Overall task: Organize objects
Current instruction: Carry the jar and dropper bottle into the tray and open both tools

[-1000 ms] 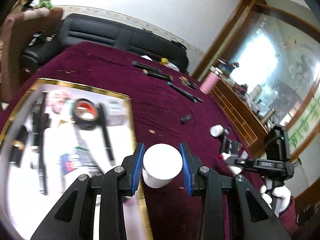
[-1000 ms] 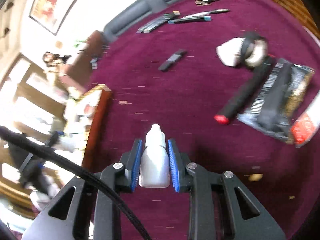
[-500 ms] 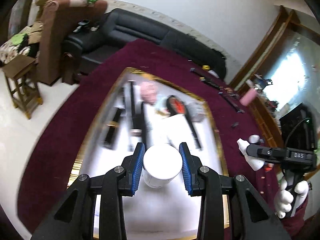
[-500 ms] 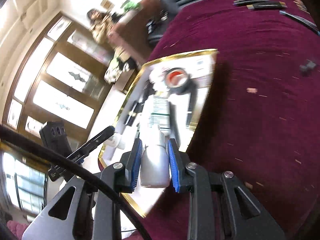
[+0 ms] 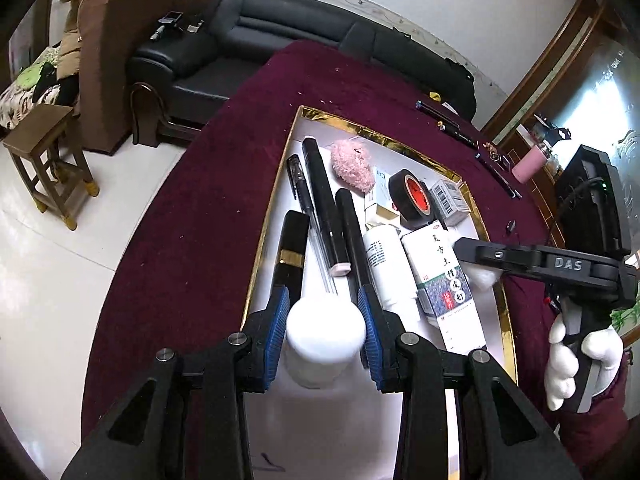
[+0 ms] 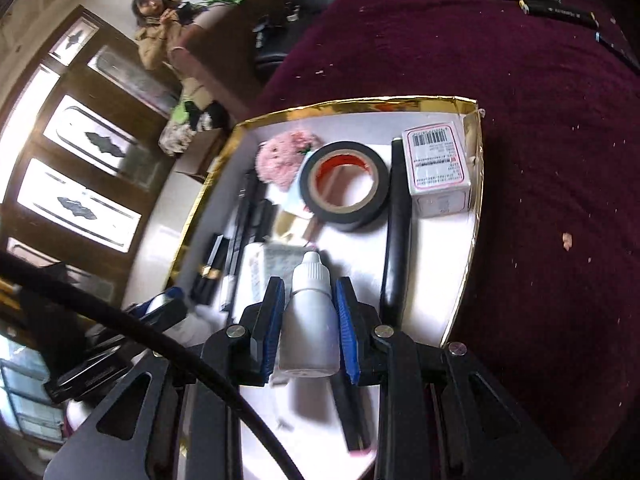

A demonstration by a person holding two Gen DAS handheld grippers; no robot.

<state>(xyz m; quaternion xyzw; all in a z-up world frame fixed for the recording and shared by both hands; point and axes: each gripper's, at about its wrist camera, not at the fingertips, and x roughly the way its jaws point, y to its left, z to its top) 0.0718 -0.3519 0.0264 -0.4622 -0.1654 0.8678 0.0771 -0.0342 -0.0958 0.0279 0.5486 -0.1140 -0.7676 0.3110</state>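
My left gripper (image 5: 323, 334) is shut on a white round jar (image 5: 325, 340) and holds it over the near end of the gold-rimmed white tray (image 5: 362, 133). My right gripper (image 6: 308, 320) is shut on a small white dropper bottle (image 6: 309, 320), also above the tray (image 6: 360, 105). The right gripper (image 5: 480, 264) shows in the left wrist view over the tray's right side. The tray holds black pens (image 5: 320, 200), a black tape roll (image 6: 345, 184), a pink fluffy thing (image 6: 280, 160), a barcoded box (image 6: 438, 168) and a medicine box (image 5: 442, 276).
The tray lies on a dark red tablecloth (image 6: 540, 160). More pens (image 6: 540, 4) lie at the far side of the table, with a pink cup (image 5: 528, 166) beyond. A black sofa (image 5: 248, 40), a brown armchair and a wooden stool (image 5: 44, 152) stand past the table.
Both grippers have swung from the right part of the table to above the tray, each still holding its item. The dropper bottle now hangs over the tray's near end.
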